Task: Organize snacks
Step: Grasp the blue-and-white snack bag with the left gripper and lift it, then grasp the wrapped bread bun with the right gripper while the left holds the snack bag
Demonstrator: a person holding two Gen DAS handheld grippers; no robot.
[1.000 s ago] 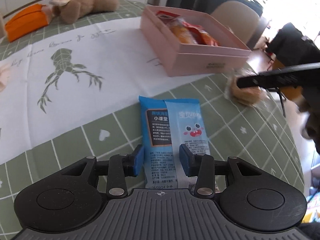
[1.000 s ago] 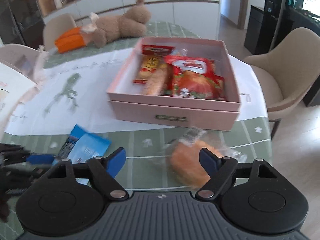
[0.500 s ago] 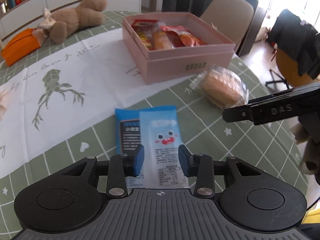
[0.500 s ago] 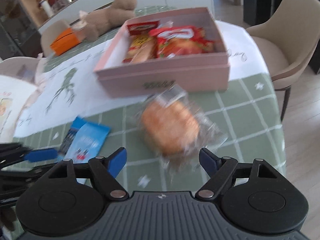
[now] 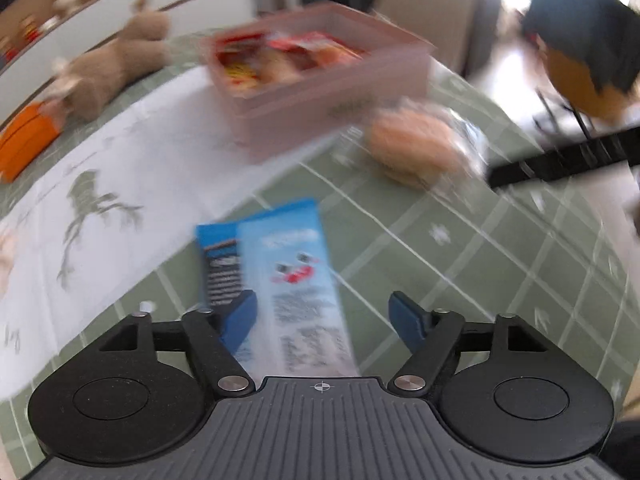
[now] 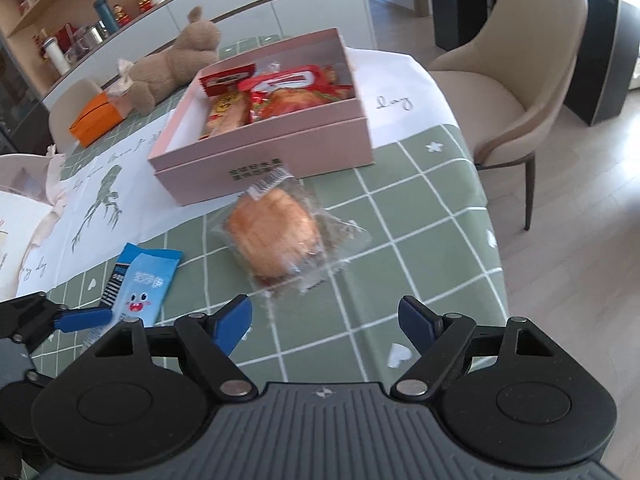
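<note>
Blue snack packet (image 6: 141, 285) lay flat on the green checked tablecloth (image 6: 420, 216), between the left gripper's (image 5: 323, 317) jaws, which were opening, pads clear of it. Wrapped bun (image 6: 276, 236) sat further right, just before the pink box (image 6: 272, 148) of snacks. Right gripper (image 6: 326, 322) hovered near the bun, jaws spread, empty.

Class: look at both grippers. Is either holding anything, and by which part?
Neither holds anything. The left gripper is opening over the blue snack packet, pads clear. The right gripper is open before the wrapped bread.
</note>
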